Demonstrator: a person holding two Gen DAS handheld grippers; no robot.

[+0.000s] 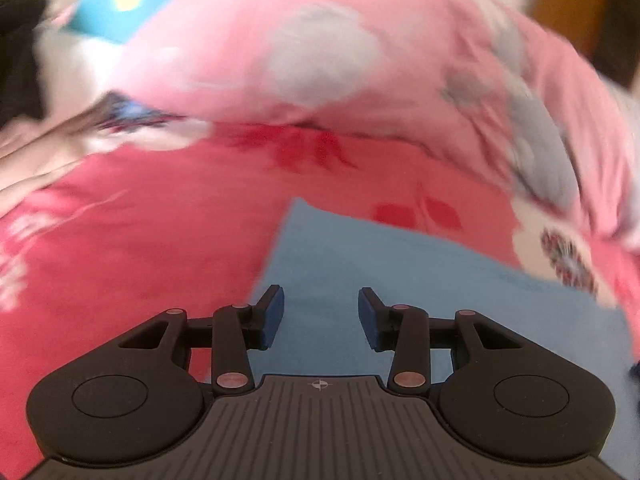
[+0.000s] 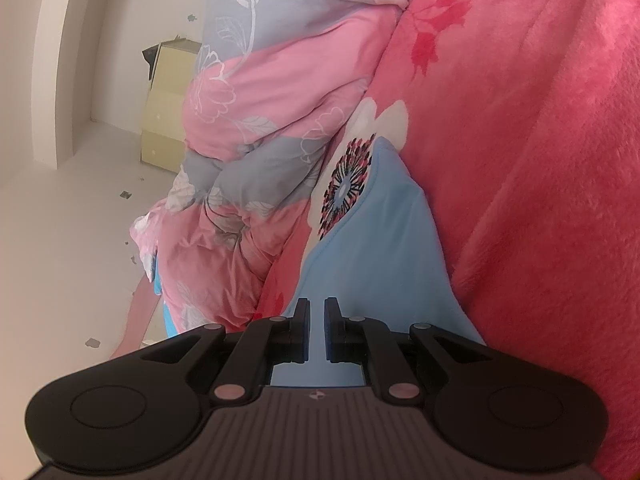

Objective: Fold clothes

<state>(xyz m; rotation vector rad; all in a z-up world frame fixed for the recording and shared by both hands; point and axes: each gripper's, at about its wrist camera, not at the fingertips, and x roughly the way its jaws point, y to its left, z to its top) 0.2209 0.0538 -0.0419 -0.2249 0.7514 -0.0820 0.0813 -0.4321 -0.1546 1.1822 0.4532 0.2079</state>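
Observation:
A light blue garment [image 1: 360,264] lies flat on a red fleece blanket [image 1: 140,240], one corner pointing away from me. My left gripper [image 1: 320,312] hovers over its near part, open, with nothing between the blue pads. In the right wrist view the same blue garment [image 2: 376,240] runs from a pointed corner down into my right gripper [image 2: 316,328]. That gripper's jaws stand almost together with the cloth pinched between them. The left wrist view is blurred by motion.
A bunched pink and grey floral quilt [image 1: 280,60] [image 2: 260,92] is heaped along the far side of the blanket [image 2: 540,160]. Past the bed's edge are a pale floor [image 2: 60,220] and a yellowish cabinet [image 2: 164,120]. A turquoise cloth with a yellow dot [image 1: 120,0] shows at the far left.

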